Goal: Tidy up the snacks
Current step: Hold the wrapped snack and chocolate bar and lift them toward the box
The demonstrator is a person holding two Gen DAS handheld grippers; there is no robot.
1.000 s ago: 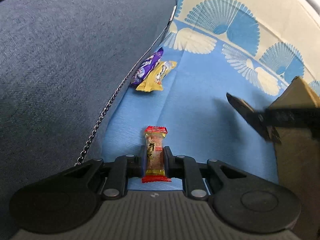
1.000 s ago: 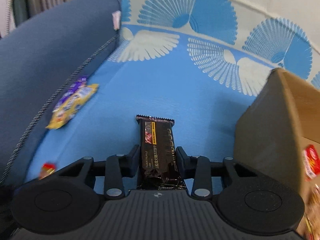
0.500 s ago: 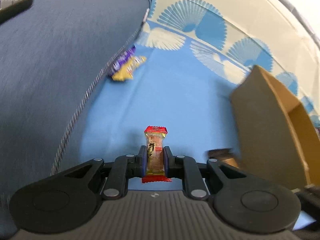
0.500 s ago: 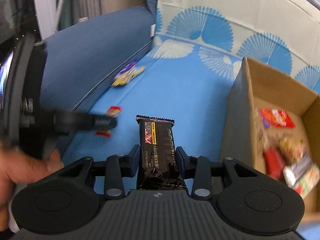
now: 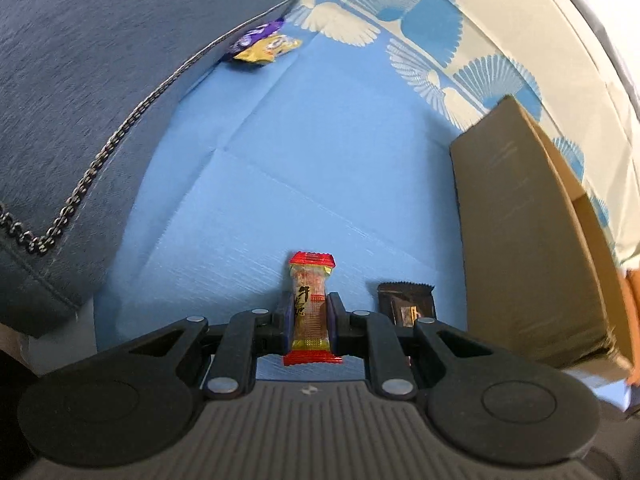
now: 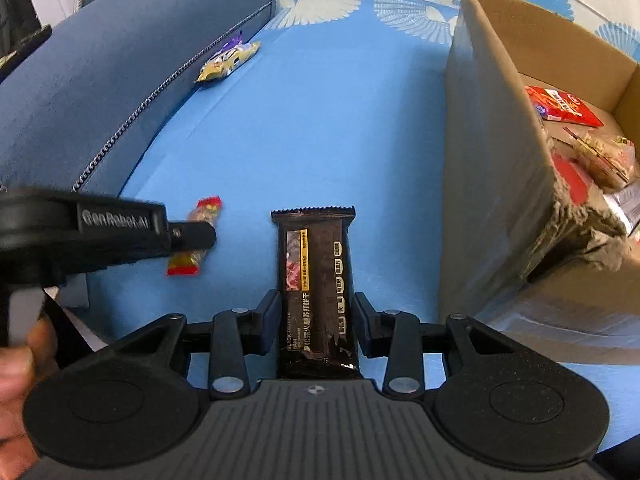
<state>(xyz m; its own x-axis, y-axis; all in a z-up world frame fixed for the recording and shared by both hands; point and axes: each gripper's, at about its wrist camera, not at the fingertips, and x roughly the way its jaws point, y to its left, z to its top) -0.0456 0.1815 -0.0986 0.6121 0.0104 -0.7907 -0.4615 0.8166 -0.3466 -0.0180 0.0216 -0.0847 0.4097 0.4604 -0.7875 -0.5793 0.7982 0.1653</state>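
Observation:
My left gripper (image 5: 309, 312) is shut on a small red-and-gold candy bar (image 5: 311, 300), held above the blue cloth; it also shows in the right wrist view (image 6: 195, 236). My right gripper (image 6: 316, 312) is shut on a dark brown chocolate bar (image 6: 316, 280), whose tip shows in the left wrist view (image 5: 406, 300). The cardboard box (image 6: 492, 152) stands to the right with several snacks inside (image 6: 560, 106). A purple packet (image 5: 254, 36) and a yellow packet (image 5: 268, 50) lie far off against the sofa arm.
The blue sofa arm (image 5: 80, 100) with a chain trim rises on the left. The blue cloth (image 5: 300, 160) with fan patterns covers the seat. The box's outer wall (image 5: 516, 240) is close on the right of the left gripper.
Both grippers have lifted and pulled back with their snacks still held. The box has come nearer in both views, and its inside now shows in the right wrist view.

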